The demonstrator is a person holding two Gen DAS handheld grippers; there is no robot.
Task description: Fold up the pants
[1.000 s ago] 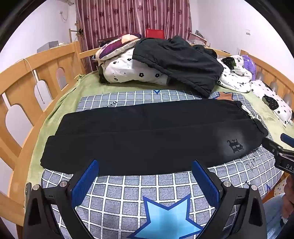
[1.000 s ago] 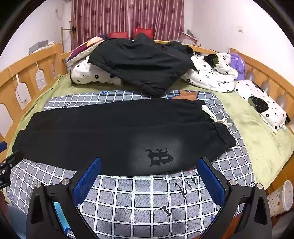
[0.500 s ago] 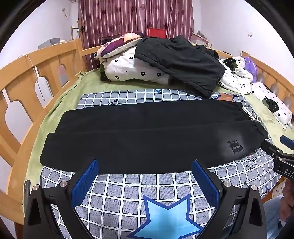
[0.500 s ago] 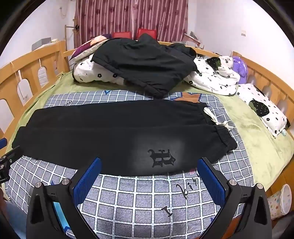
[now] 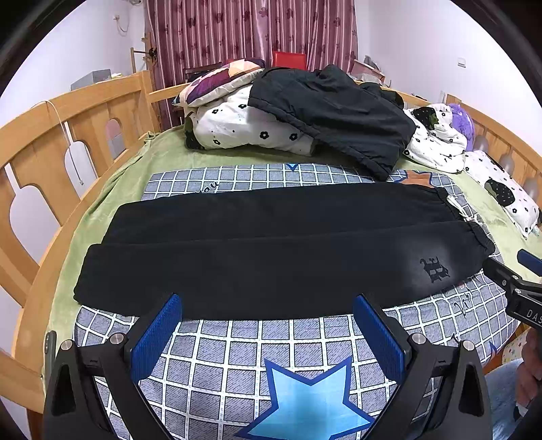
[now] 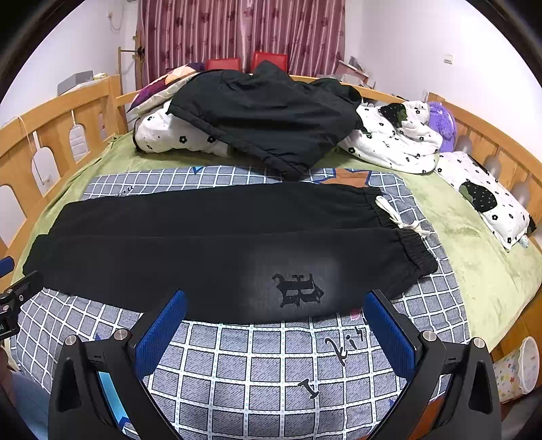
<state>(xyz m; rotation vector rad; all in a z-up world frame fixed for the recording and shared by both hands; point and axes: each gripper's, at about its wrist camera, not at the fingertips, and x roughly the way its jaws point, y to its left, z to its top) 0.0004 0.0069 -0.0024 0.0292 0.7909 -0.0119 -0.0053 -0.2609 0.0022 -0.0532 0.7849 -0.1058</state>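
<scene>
A pair of black pants [image 5: 271,250] lies flat across a bed, spread lengthwise from left to right on a grey-and-white checked blanket [image 5: 257,342] printed with a blue star [image 5: 305,402]. The legs lie one beside the other, the far leg set slightly behind the near one. The cuffs end at the left and the gathered elastic waistband [image 6: 406,243] ends at the right, where a white drawstring [image 6: 396,216] trails onto the blanket. A dark gothic-letter logo [image 6: 298,289] sits on a paler patch of the near leg, close to the waistband.

The left claw [image 5: 267,306] hovers above the near edge of the blanket with its blue-padded fingers [image 5: 155,336] spread wide, holding nothing, its tips just short of the pants' near hem. The right claw [image 6: 274,303] hovers the same way farther right, fingers spread wide and empty, framing the logo. Each claw shows at the edge of the other's view.

Beyond the pants, a black padded jacket [image 5: 335,111] is draped over a white quilt with black flowers [image 5: 244,128] and a patterned pillow [image 5: 220,79]. A green sheet [image 6: 474,257] covers the rest of the bed. More white flowered bedding [image 6: 393,142] and a purple plush toy [image 6: 440,125] lie at the far right. A wooden bed rail [image 5: 67,135] curves around the mattress, and dark red striped curtains [image 5: 250,30] hang behind. A patterned paper cup [image 6: 518,369] stands on the floor at the near right.
</scene>
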